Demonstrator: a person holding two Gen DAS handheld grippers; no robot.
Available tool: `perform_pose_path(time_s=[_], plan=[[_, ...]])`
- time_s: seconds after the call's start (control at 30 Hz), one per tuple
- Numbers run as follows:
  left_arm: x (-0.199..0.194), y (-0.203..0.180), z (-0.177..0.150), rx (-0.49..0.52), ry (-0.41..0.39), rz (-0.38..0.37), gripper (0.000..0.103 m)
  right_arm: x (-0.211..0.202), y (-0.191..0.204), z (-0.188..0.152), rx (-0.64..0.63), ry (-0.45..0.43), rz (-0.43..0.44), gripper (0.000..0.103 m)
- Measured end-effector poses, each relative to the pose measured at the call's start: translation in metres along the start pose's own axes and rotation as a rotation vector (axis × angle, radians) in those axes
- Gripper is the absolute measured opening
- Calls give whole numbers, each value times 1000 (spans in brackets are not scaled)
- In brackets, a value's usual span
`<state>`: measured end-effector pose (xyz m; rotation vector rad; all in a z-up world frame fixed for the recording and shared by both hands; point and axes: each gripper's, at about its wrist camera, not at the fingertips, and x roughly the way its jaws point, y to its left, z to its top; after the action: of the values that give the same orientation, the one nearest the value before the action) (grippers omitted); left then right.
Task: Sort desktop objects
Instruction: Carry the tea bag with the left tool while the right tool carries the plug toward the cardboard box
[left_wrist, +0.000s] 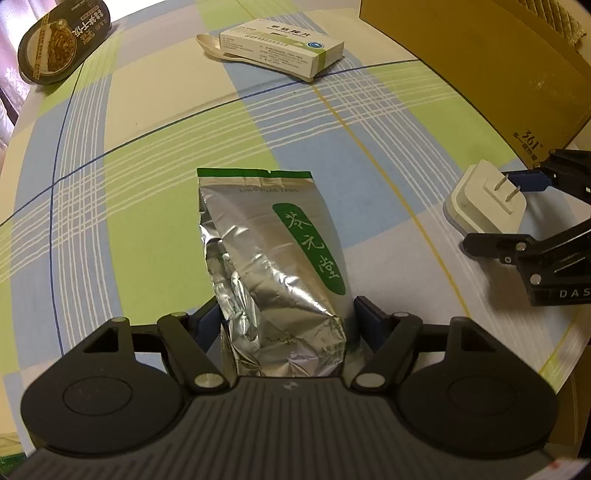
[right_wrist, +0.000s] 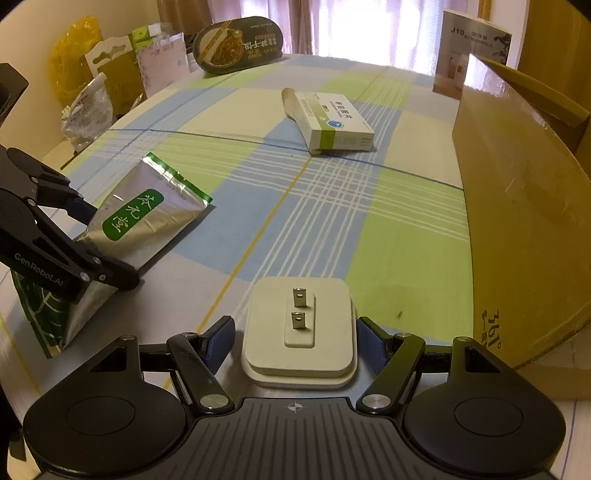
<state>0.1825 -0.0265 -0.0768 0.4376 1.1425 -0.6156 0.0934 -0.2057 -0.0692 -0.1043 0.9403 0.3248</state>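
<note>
Both grabs were under way, nothing yet sorted. The left gripper (left_wrist: 286, 321) straddled the foil tea pouch (left_wrist: 273, 254), pads beside it; grip unconfirmed. The right gripper (right_wrist: 297, 341) bracketed the white plug adapter (right_wrist: 299, 328), jaws apart. The medicine box (right_wrist: 334, 123), spoon (left_wrist: 207, 44) and noodle tub (right_wrist: 238, 44) lay untouched beside the cardboard box (right_wrist: 517, 206).

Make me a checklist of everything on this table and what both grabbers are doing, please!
Surface: checked tablecloth, flat.
Job's things: foil tea pouch; white plug adapter, prongs up; medicine box lying on a pale spoon; oval food tub at the far edge.
Clutter: bags beyond the table's left edge.
Grippers: left hand-held gripper straddles the pouch; right hand-held gripper straddles the adapter; grip cannot be told.
Cables: nothing seen.
Surroundings: cardboard box on the right, curtains behind.
</note>
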Motion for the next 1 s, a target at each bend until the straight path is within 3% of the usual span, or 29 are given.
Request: perform_pose_path(time_s=[0.17,0.73,0.77,1.0], plan=[[-3,-4,-1,18,-7,1,60,-1,-2,-2,4,5,-8,69],[-5,-5,-8,5,-28,-8,60,2,3,2,-19,14,-19,68],[-5,-5,-8,5,-29,-8,59,2,3,2,-21,13,-22,62],[-11,-8,-12,-24,-39,-37,50,-8,4,0,-16,-11,-34,62]])
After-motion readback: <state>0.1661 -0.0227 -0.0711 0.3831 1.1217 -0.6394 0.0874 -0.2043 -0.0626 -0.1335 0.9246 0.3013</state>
